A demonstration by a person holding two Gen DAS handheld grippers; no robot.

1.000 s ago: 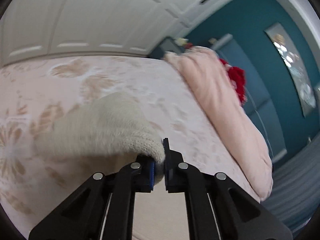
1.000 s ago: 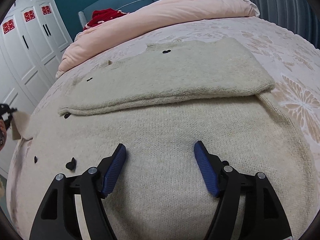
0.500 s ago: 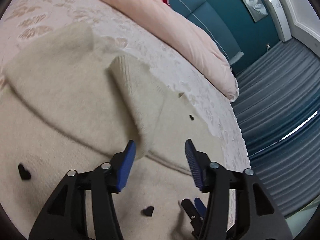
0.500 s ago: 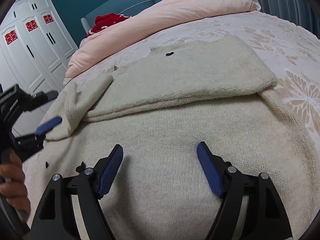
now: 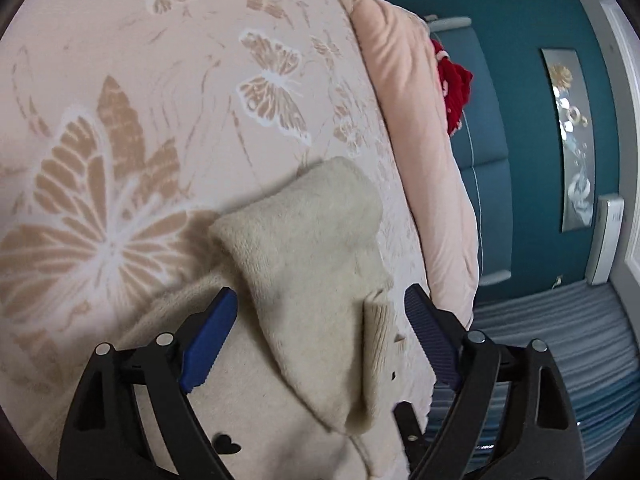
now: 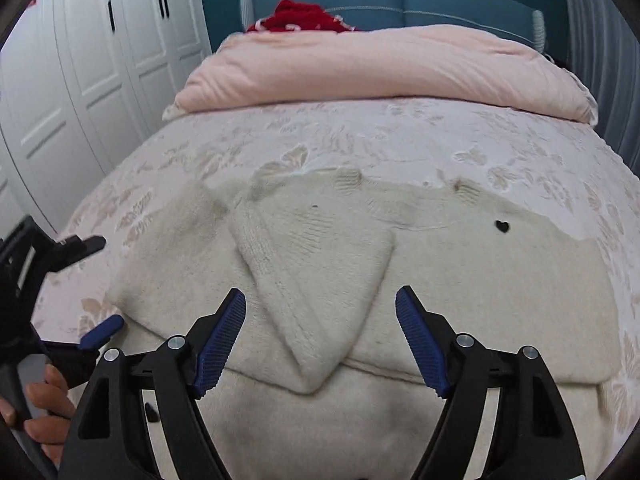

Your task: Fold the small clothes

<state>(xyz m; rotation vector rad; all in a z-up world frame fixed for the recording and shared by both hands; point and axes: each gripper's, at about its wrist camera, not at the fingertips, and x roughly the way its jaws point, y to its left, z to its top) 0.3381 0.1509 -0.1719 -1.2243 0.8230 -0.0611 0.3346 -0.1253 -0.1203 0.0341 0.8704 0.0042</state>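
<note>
Sleeves are lying folded across the sweater; body folds are remaining; left gripper and right gripper are gaping wide, holding nothing.

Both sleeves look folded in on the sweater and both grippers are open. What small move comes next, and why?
Probably bring the right gripper down to the near hem of the cream sweater for the bottom-up fold. Its jaws stand open, holding nothing, and the folded sleeve already lies flat across the body. The left gripper is open too and could take the other hem corner.
</note>
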